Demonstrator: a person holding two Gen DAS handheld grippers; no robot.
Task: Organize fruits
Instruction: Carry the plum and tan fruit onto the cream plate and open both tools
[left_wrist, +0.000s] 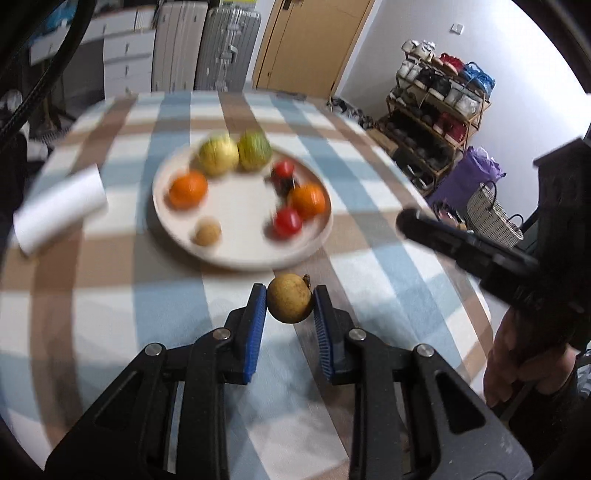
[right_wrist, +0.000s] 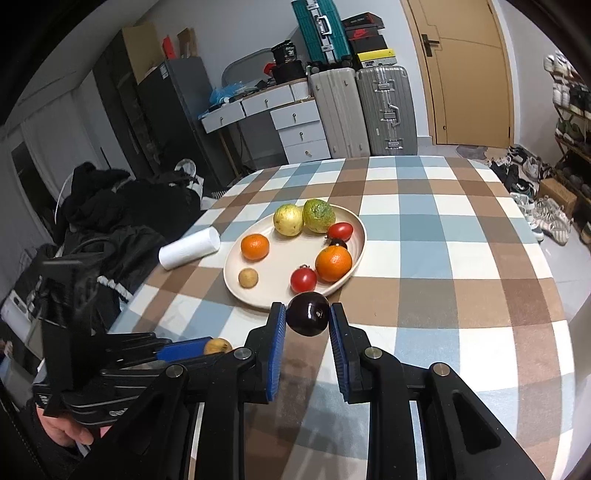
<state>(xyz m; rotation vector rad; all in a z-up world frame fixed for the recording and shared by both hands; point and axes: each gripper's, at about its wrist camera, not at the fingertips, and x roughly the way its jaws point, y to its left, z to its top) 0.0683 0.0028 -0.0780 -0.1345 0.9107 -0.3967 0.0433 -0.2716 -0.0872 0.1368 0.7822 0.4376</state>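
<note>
The left tool (left_wrist: 290, 304) is gripping a longan (left_wrist: 290, 302) and the right tool (right_wrist: 308, 319) a plum (right_wrist: 308, 318), both hanging just short of the plate (right_wrist: 236, 271), already holding most fruits.

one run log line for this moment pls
left gripper: shut on tan fruit | right gripper: shut on dark plum | plate: seven fruits

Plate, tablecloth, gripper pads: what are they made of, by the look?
Plate: probably glazed ceramic or melamine; cream, smooth, soft sheen on the rim. Tablecloth: woven or printed fabric, matte check, no glare. Gripper pads: likely rubber or soft plastic; blue, finely ribbed faces on black hard plastic fingers.
</note>
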